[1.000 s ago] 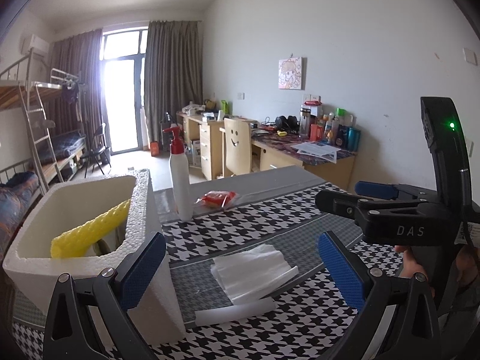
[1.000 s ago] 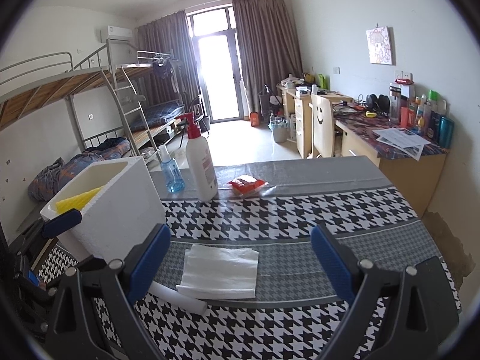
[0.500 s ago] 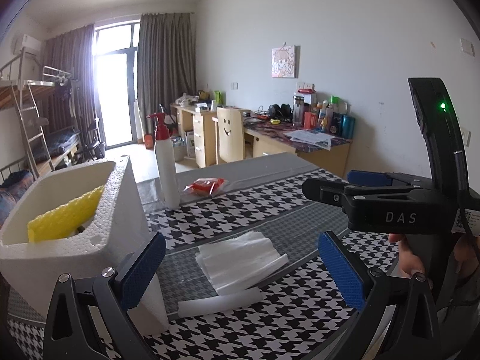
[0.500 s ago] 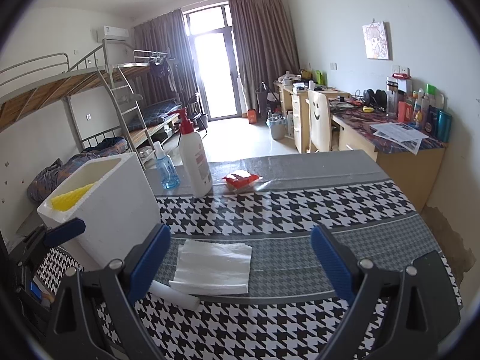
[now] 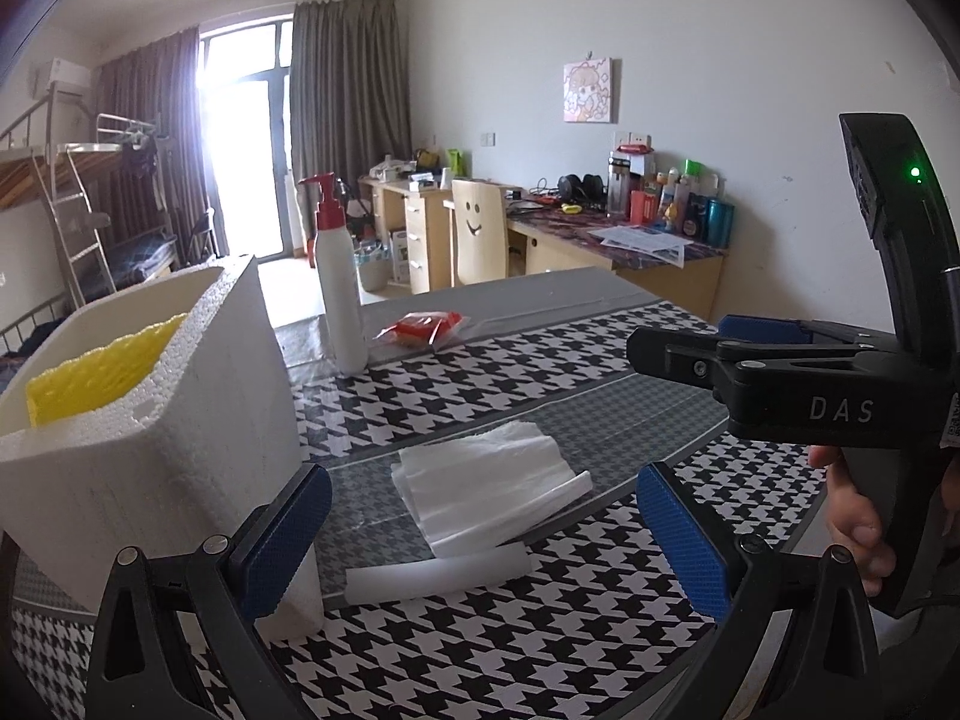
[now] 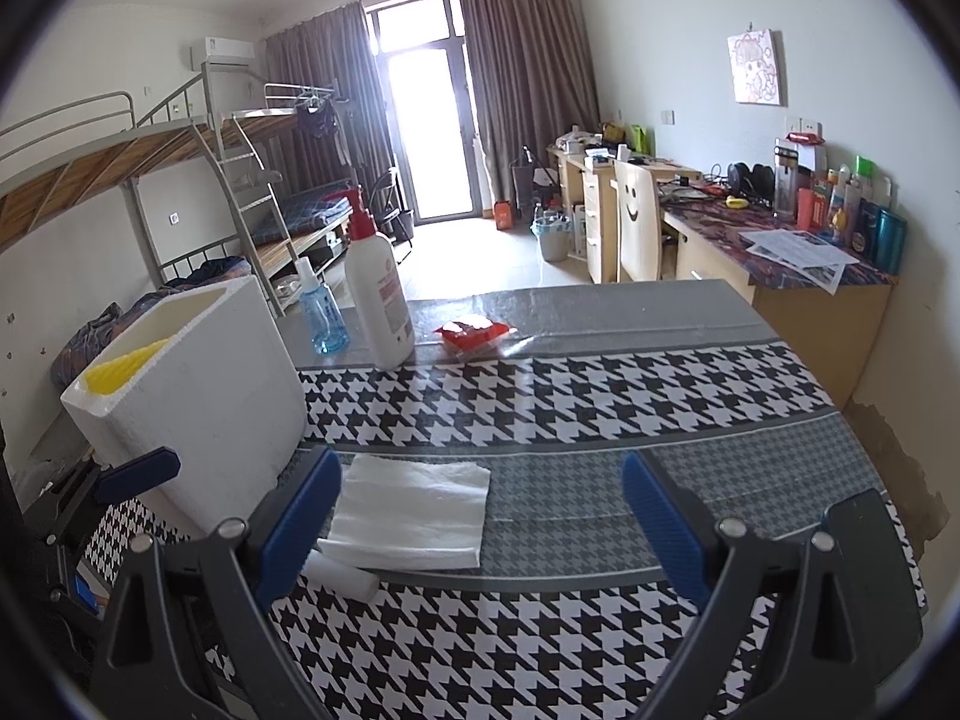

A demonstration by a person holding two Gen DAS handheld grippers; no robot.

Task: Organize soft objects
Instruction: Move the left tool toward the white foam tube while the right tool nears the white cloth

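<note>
A folded white foam sheet [image 5: 486, 489] [image 6: 414, 513] lies on the houndstooth table, with a white foam rod [image 5: 438, 579] [image 6: 342, 576] along its near edge. Left of them stands a white styrofoam box [image 5: 180, 420] [image 6: 204, 396] holding a yellow foam piece [image 5: 96, 366] [image 6: 120, 366]. My left gripper [image 5: 483, 540] hovers open just short of the sheet, nothing between its blue pads. My right gripper [image 6: 480, 534] is open too, above the table's near part with the sheet by its left pad. The right gripper [image 5: 750, 348] shows from the side in the left wrist view, held by a hand.
At the table's far side stand a white pump bottle [image 5: 339, 300] [image 6: 378, 300], a small blue bottle [image 6: 321, 318] and a red packet [image 5: 423, 324] [image 6: 474, 333]. Beyond the table are desks, a chair [image 6: 636, 222] and a bunk bed [image 6: 180, 180].
Both grippers have sunk a little lower and drawn slightly nearer to the foam sheet; the box looks larger in the left wrist view. Both stay open and nothing on the table has moved.
</note>
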